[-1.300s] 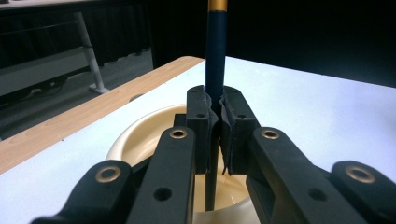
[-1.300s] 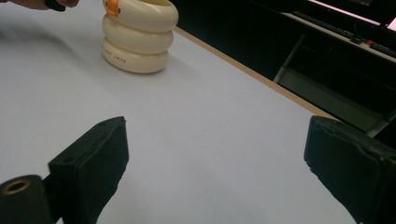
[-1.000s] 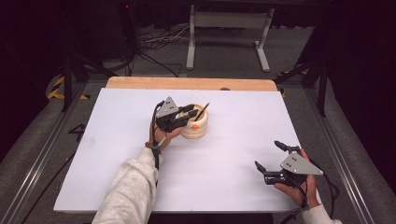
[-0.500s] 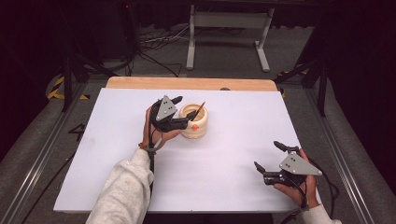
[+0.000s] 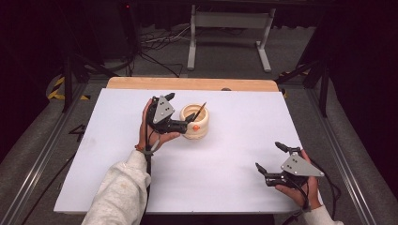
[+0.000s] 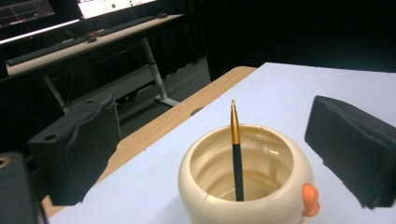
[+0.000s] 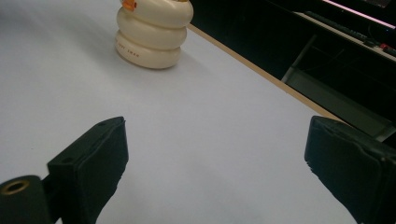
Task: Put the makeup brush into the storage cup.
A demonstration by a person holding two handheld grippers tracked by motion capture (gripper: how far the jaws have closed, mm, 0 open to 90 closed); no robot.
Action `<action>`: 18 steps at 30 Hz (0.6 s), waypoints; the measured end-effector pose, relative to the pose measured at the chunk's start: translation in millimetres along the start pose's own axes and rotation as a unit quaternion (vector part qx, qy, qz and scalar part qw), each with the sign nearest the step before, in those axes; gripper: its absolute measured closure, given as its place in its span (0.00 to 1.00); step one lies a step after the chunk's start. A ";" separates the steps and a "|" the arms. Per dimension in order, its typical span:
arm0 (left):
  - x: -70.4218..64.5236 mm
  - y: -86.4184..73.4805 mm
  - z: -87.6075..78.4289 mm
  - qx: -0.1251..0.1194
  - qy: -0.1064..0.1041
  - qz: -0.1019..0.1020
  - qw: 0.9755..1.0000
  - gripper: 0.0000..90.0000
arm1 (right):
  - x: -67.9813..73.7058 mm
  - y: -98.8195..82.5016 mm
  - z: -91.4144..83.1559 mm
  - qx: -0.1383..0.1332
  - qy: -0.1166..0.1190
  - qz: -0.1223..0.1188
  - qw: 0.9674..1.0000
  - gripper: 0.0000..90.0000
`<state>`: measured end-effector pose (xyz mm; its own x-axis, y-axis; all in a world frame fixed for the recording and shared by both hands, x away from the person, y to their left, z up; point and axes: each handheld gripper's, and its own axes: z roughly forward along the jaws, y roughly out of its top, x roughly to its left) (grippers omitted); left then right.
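My left gripper [image 5: 180,110] hangs just beside the cream pot [image 5: 195,122], on its left side as the high view shows it. Its jaws have just been opening and now stand wide, with nothing pressed between them. Looking along them in my left gripper view, the pot [image 6: 247,184] sits low between the two black jaws, touching neither. A pen [image 6: 236,149] stands in the pot, dark in the shaft, gold toward the top, its tip leaning on the rim at the near side. There is a small orange knob [image 6: 310,199] on the pot's outer wall. The pot rests on the white table [image 5: 234,154], toward the far edge, near the wooden strip [image 5: 192,84].

My right gripper [image 5: 272,157] sits well apart, down at the near right corner of the table. Its jaws gape wide too, over bare white surface, holding nothing. From there I see the pot [image 7: 152,35] far off, ribbed in three rings.
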<state>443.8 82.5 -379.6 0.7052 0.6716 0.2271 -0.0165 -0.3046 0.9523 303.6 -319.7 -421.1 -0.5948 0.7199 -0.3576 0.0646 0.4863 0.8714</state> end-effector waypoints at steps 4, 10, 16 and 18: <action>-1.3 0.7 -1.6 0.007 -0.001 0.013 1.000 0.03 | 0.0 0.1 -0.2 -0.001 -0.001 0.000 1.000 0.08; -1.5 2.3 -6.2 -0.007 0.009 0.019 1.000 0.03 | -0.1 -0.3 0.0 0.001 -0.002 -0.001 1.000 0.08; -2.2 0.4 -9.2 0.001 0.011 0.028 1.000 0.03 | 0.4 -0.1 0.3 0.002 0.000 -0.002 1.000 0.08; -2.3 -0.1 -10.5 0.005 0.009 0.034 0.999 0.03 | 0.5 0.0 -0.1 0.000 -0.001 -0.003 1.000 0.08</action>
<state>434.7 88.1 -378.1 0.6899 0.6615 0.2941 -0.0565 -0.3558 0.9329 303.3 -319.4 -421.3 -0.5939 0.7182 -0.3626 0.0624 0.4905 0.8692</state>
